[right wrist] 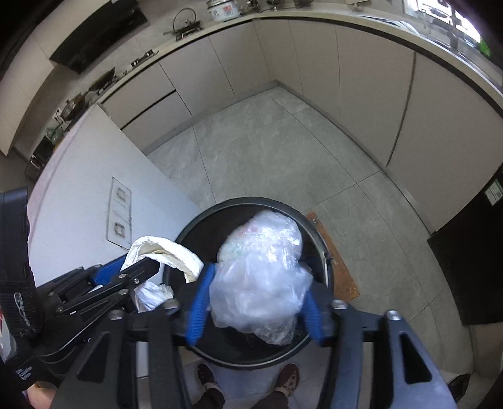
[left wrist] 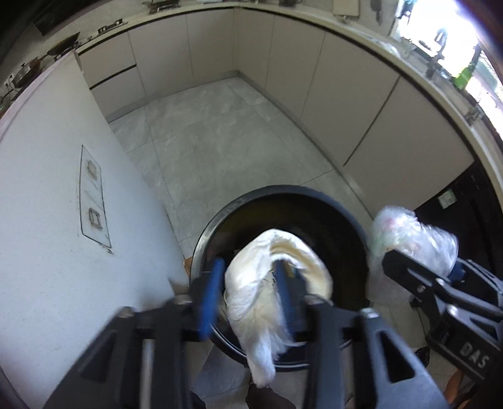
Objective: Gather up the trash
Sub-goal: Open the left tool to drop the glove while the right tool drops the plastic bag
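- Your left gripper (left wrist: 251, 292) points down over the black bin (left wrist: 220, 220); its jaws stand apart, with the cream bag (left wrist: 283, 261) draped over the right finger (no clamp).
- Your right gripper (right wrist: 254, 302) hangs over the same bin, jaws parted around the clear bag (right wrist: 261, 270).
- The bin's bottom looks dark.

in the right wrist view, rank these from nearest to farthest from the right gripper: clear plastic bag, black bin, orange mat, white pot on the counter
1. clear plastic bag: between the fingers of the right gripper.
2. black bin: directly below the bag.
3. orange mat: on the floor, right of the bin.
4. white pot: on the far counter, top of the view.
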`<state>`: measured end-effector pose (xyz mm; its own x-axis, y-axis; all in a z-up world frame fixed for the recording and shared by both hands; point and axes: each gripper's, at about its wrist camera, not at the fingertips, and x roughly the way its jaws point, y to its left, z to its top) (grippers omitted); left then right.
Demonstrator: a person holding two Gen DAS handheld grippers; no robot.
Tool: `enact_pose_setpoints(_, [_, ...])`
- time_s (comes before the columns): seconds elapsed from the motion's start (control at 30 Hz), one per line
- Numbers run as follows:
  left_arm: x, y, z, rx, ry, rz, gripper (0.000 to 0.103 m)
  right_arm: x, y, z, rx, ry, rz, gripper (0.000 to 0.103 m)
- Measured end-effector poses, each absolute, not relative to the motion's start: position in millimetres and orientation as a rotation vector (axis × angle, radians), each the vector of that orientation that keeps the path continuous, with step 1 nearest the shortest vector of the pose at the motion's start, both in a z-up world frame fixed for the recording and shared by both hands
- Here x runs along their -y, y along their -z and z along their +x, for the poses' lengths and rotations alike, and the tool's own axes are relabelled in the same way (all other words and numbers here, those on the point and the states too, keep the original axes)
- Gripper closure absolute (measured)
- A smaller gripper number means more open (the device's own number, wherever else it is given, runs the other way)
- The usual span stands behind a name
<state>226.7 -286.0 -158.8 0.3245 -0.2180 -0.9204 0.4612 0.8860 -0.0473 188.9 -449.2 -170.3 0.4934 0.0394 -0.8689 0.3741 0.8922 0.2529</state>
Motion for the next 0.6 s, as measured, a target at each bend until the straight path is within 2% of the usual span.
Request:
enact_pose_setpoints(0.07, [288.5, 158.3, 226.6, -1.154, 0.439, 0.238, 0.037, 452.2, 173.0, 191.9, -1.044, 0.216, 0.435, 0.03])
enact_pose_setpoints(0.6, [258.4, 77.8, 205.5, -1.071, 0.507, 0.156, 0.037, 432.1, 115.6, 166.1, -0.989, 0.222, 0.447, 0.03])
